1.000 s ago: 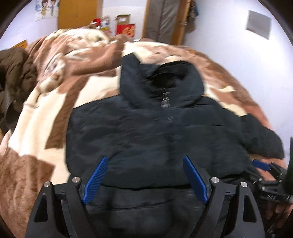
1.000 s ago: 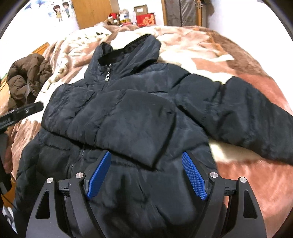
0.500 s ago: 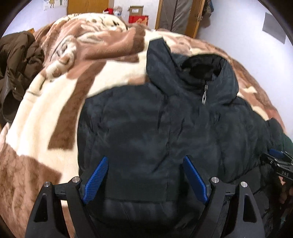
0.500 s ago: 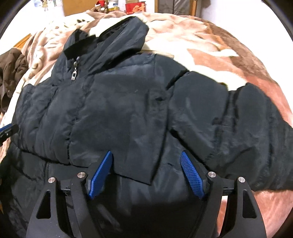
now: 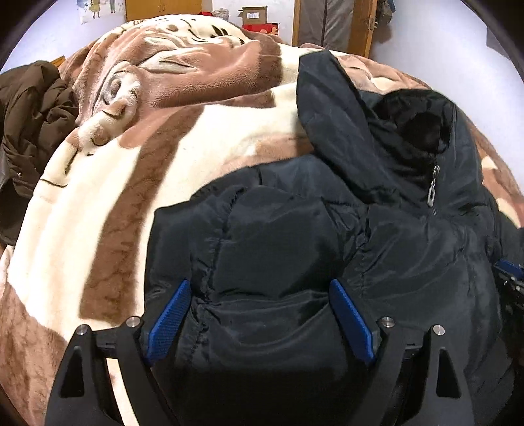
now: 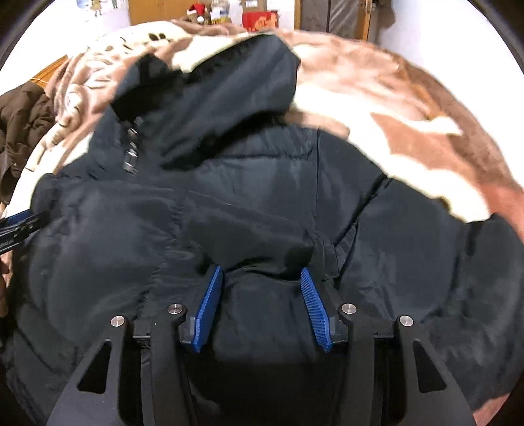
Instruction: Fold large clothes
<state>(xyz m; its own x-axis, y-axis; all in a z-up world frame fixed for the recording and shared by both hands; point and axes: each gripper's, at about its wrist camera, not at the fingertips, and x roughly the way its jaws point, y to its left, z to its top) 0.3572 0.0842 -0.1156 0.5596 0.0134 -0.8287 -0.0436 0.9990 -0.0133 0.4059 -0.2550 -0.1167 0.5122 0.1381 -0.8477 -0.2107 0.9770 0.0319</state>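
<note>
A black puffer jacket [image 5: 327, 229] with a hood and front zipper lies on the bed, also filling the right wrist view [image 6: 262, 203]. One sleeve is folded across its front. My left gripper [image 5: 258, 288] is open, its blue pads either side of the jacket's left lower edge. My right gripper [image 6: 260, 273] has narrowed around a raised fold of jacket fabric [image 6: 262, 259], which bunches between the pads; the jaws are partly closed on it. The right gripper's tip [image 5: 511, 278] shows at the left view's right edge.
A brown and cream blanket [image 5: 147, 137] covers the bed. A brown coat [image 5: 29, 114] lies heaped at the left edge, also in the right wrist view [image 6: 23, 121]. Boxes [image 5: 258, 19] and wooden doors stand at the far wall.
Both grippers have moved down and closer to the jacket. The right gripper's jaws have narrowed from wide open onto a fold of fabric. The left gripper stays open.
</note>
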